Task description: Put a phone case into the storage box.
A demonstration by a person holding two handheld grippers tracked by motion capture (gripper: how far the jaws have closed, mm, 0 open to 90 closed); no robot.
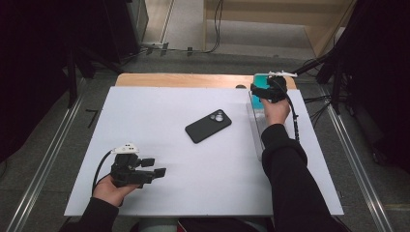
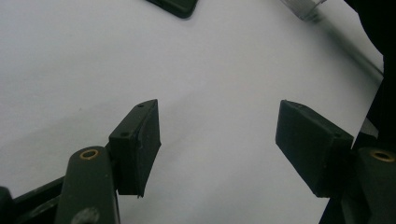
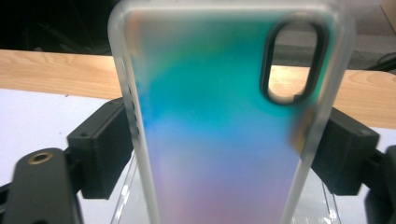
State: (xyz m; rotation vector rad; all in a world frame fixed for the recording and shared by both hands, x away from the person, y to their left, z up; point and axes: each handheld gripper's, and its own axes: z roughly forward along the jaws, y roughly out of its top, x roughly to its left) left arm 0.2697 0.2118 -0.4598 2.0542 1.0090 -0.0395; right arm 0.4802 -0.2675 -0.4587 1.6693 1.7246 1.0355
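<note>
1. Right sleeve (image 1: pixel 290 183) is nearest the high camera. The forearm runs from the bottom edge straight up the right side of the table, elbow low and arm almost fully extended.
2. White table (image 1: pixel 193 193): the work is at its far right edge, well apart from the left hand.
3. Clear stand (image 1: pixel 256 140) lies along the right side of the table, just beside the sleeve. In the right gripper view its transparent walls show under the jaws.
4. Phone case (image 3: pixel 219 140) is frosted and iridescent teal-to-purple. It stands upright with the camera cutout at the top, above the far end of the stand.
5. Black phone (image 1: pixel 208 125) lies face down mid-table and is untouched.
6. Right gripper (image 1: pixel 261 94): the pads clamp the case by its two long edges, low on the body. Right hand (image 1: pixel 276 112) has the wrist in line with the forearm.
7. Left gripper (image 1: pixel 153 166): the jaws stand wide apart with nothing between them. It is parked near-left and points toward the table's middle. Left hand (image 1: pixel 111 188) is low at the table edge.
8. My read is that the step is handling the case at the stand.
   - Keep the case vertical and square to the stand walls.
   - Hold the grip on the edges only. The case is flexible, so too much squeeze will bow it.
   - Don't let go until the bottom edge is supported.
</note>
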